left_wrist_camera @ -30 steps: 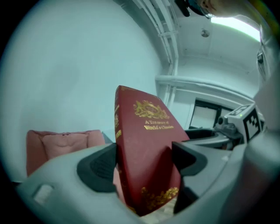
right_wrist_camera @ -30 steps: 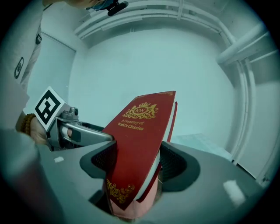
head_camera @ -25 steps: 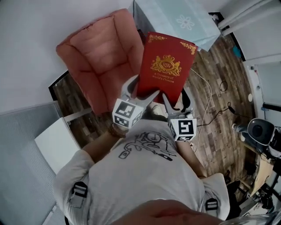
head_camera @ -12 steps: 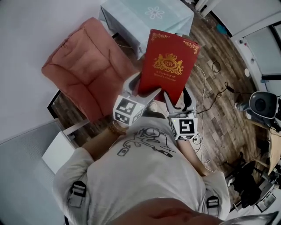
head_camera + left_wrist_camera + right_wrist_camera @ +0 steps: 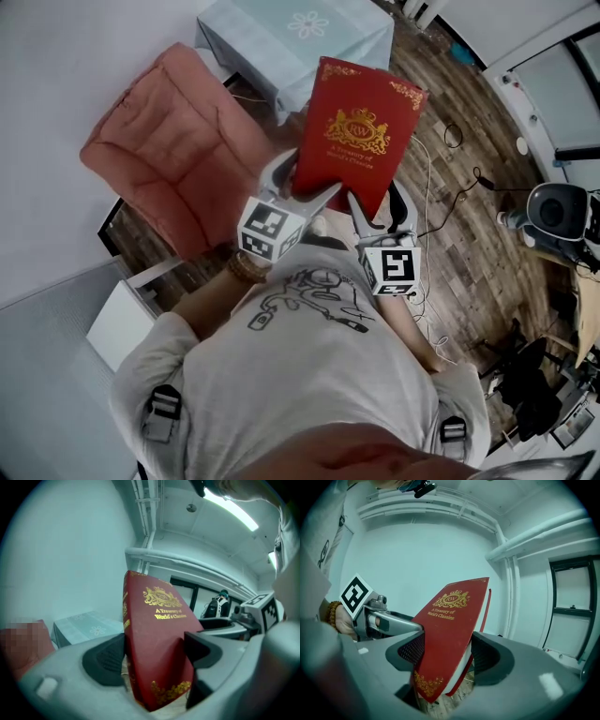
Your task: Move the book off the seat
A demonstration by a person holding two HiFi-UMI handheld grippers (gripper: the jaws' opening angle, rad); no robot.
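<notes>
The red book (image 5: 354, 131) is up in the air, just in front of the person's chest. It is not on the seat. The pink chair (image 5: 159, 159) is on the left side of the head view, and the book does not touch it.

Two grippers hold the book at its bottom end. The left gripper (image 5: 305, 183) has the bottom left part. Its two jaws are pressed on the book, one on the front cover and one on the back. The right gripper (image 5: 377, 208) has the bottom right corner. Its jaws pinch the book the same way, one on each side. The two grippers are close beside each other.

The front cover faces up at the head camera. It has a gold crest in the middle, gold words under the crest, and gold curls in the corners. The top of the book points away from the person.

Past the book is a small table (image 5: 291, 37) with a light blue cloth and a white flower shape on it. It stands next to the chair. The floor (image 5: 469, 244) is brown wood, and thin black wires (image 5: 459, 225) lie on it. The person wears a grey shirt (image 5: 309, 375) with a drawing on it, and a bead band (image 5: 246, 270) on the left wrist.
</notes>
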